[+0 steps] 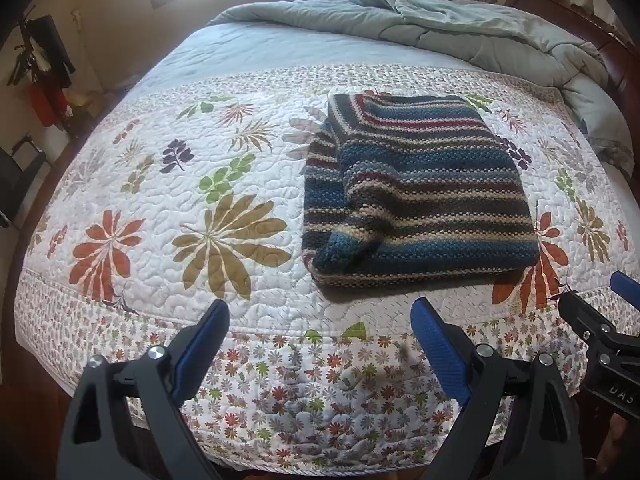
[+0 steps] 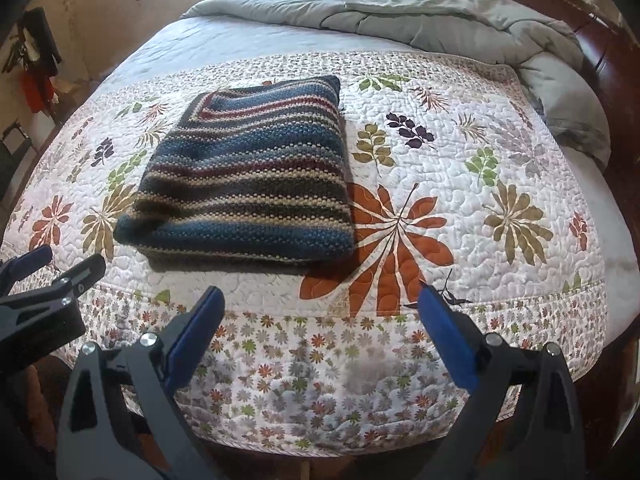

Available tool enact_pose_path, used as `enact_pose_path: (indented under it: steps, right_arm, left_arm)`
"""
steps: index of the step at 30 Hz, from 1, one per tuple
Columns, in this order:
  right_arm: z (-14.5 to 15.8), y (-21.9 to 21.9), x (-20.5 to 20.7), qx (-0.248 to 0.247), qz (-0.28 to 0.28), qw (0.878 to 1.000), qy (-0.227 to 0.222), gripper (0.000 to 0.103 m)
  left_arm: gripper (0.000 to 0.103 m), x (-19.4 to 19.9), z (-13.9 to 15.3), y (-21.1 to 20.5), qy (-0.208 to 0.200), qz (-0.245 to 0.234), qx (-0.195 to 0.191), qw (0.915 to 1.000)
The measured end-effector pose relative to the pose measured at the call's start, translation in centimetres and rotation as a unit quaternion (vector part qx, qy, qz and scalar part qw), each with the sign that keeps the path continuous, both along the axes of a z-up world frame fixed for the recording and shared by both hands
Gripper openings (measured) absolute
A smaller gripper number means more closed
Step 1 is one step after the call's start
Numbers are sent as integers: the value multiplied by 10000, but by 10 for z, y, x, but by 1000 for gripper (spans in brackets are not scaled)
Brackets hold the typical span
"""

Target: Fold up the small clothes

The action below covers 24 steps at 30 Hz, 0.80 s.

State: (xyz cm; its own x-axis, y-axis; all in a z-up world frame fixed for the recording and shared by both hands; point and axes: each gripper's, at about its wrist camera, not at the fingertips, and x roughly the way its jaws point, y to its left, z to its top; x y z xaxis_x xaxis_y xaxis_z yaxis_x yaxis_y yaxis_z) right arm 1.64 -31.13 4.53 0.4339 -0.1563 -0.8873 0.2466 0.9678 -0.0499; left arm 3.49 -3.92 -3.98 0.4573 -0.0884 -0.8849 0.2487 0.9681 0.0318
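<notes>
From the left wrist camera, we see the left tool (image 1: 320, 320) poised above the foot of a bed, its two blue-padded fingers (image 1: 438, 346) spread wide apart with nothing between them. Ahead lies a striped knit sweater (image 1: 424, 192), folded into a thick rectangle in bands of blue, maroon, cream and grey, resting flat on a white quilt (image 1: 168, 208) printed with orange, olive and green leaves. The sweater sits right of centre, well apart from the fingers. At the right edge the right tool (image 1: 592, 304) enters the frame; the white letters "DAS" are legible on its black body, and whatever follows them is cut off by the frame. A rumpled pale grey-blue comforter (image 1: 460, 28) is heaped at the head of the bed, against a dark wooden headboard (image 1: 560, 4).

From the right wrist camera, we see the right tool (image 2: 320, 308) also held over the quilt's flowered border (image 2: 320, 344), its blue pads (image 2: 448, 336) standing wide apart and gripping nothing. The folded sweater (image 2: 248, 176) lies left of centre, beside a large orange leaf print (image 2: 392, 248). The left tool (image 2: 52, 258) shows at the left edge, its fingers parted. The comforter (image 2: 440, 20) fills the far end.
</notes>
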Motion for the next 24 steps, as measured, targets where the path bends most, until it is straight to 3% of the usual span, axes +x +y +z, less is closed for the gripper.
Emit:
enact_pose_path:
  steps: [24]
  right_arm:
    - [-10, -2, 5, 50, 52, 9999, 85, 97]
  left_arm:
    - [92, 2, -7, -3, 94, -102, -14, 9999]
